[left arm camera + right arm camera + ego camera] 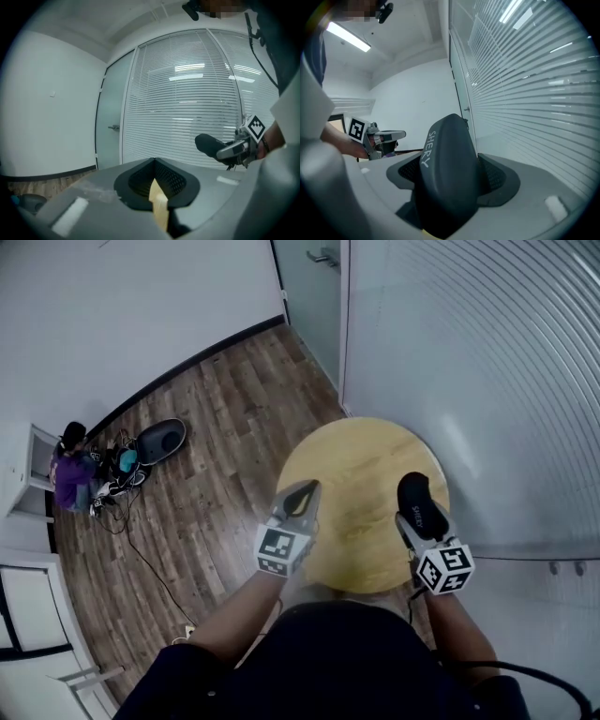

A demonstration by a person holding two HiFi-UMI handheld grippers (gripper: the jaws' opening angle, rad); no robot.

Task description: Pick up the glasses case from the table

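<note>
Wood-plank floor and a wall of white blinds (487, 362) surround one round wooden bench (356, 465). Its near edge is cut off by your body.

The single glasses case (447, 173) is dark, closed and printed "SHERY". What it holds cannot be seen. It stands on end between the jaws of your right gripper (421, 514), which are parted by the case's width and clamp it from both sides. Its lower end is hidden down between them. From the head view it sits over the bench's right part. From the left gripper view it hangs in front of the blinds.

The jaws of your left gripper (298, 498) are brought together with nothing in them. Only a thin sliver of bench wood shows through the slit.

Far off on the floor, one person (70, 474) crouches among cables, too small to make out.
</note>
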